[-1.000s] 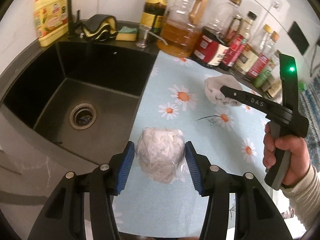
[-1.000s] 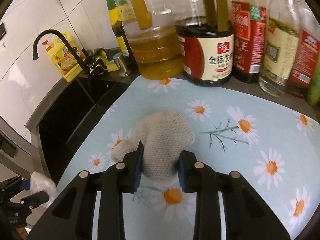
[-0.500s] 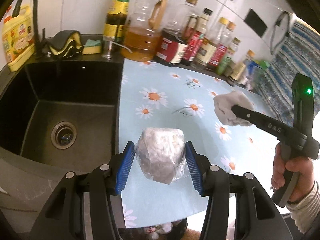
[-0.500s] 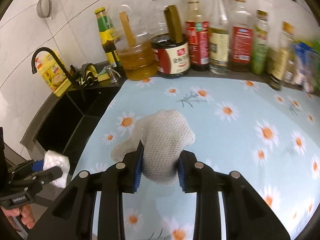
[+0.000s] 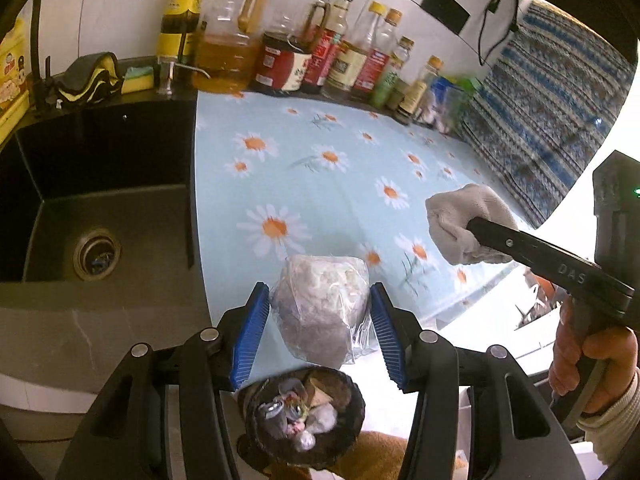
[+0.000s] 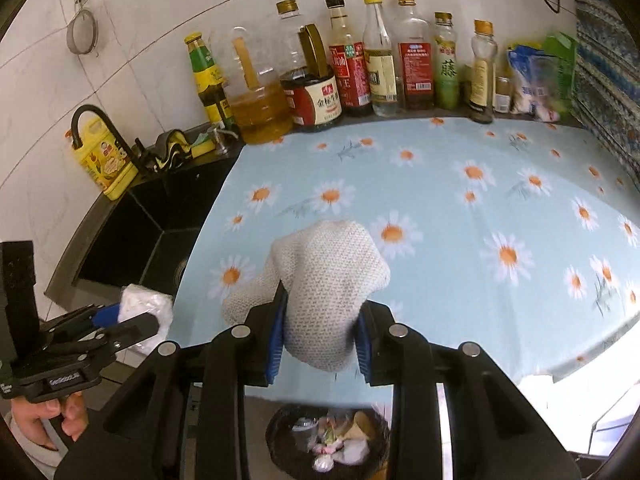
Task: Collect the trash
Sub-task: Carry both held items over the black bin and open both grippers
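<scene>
My left gripper [image 5: 318, 328] is shut on a clear plastic bag stuffed with white crumpled waste [image 5: 318, 306], held in the air past the counter's front edge. My right gripper [image 6: 318, 332] is shut on a crumpled grey-white knitted cloth [image 6: 326, 280], which also shows in the left wrist view as the cloth [image 5: 460, 220] at the right. Below both, on the floor, stands a dark trash bin [image 5: 348, 436] holding several scraps; the right wrist view shows the bin [image 6: 280, 428] under its fingers. The left gripper with its white bag [image 6: 144, 312] shows at the lower left there.
A daisy-print blue cloth covers the counter [image 6: 440, 208]. A row of oil and sauce bottles [image 6: 360, 76] lines the tiled wall. A black sink [image 5: 100, 200] with faucet, sponge and yellow detergent bottle [image 6: 100, 160] lies left. A patterned blue fabric [image 5: 552, 120] hangs at right.
Both grippers pulled back from the counter toward its front edge with their loads held. The trash bin on the floor has come into view beneath them.
</scene>
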The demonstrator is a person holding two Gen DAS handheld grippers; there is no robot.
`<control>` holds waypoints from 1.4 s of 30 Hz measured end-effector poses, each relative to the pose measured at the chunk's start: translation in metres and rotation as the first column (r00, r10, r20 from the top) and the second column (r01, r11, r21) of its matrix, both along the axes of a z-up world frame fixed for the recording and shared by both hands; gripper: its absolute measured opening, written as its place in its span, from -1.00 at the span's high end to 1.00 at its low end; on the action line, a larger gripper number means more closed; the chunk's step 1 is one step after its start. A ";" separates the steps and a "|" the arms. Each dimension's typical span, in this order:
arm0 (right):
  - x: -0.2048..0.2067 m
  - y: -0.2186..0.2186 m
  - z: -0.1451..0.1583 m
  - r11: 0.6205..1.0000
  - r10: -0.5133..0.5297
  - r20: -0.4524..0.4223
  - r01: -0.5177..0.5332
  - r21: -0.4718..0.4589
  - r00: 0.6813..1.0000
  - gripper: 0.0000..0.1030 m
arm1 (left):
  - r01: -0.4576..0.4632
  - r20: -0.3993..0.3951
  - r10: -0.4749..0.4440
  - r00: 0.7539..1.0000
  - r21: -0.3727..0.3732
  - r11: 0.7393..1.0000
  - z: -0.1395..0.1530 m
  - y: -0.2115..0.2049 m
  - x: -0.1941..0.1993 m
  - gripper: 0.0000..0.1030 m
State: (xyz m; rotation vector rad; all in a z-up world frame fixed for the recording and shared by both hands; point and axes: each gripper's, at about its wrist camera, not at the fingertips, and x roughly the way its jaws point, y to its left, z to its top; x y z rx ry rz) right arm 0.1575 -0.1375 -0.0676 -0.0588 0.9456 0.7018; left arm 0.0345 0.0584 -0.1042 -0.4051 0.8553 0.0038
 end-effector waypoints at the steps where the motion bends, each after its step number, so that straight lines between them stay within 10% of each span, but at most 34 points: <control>1: -0.008 -0.003 0.000 1.000 0.001 -0.005 -0.001 0.004 1.000 0.40 | 0.002 -0.002 -0.002 1.000 -0.002 1.000 -0.001 -0.003 -0.004 0.04; 21: -0.064 -0.059 -0.072 0.998 0.069 -0.178 -0.070 0.001 0.982 0.39 | 0.023 -0.166 -0.031 0.986 -0.053 0.998 -0.061 -0.063 -0.036 0.04; 42: -0.087 -0.065 -0.197 0.978 0.095 -0.397 -0.160 -0.135 0.913 0.36 | -0.040 -0.417 -0.019 0.909 -0.132 0.990 -0.192 -0.086 -0.062 0.04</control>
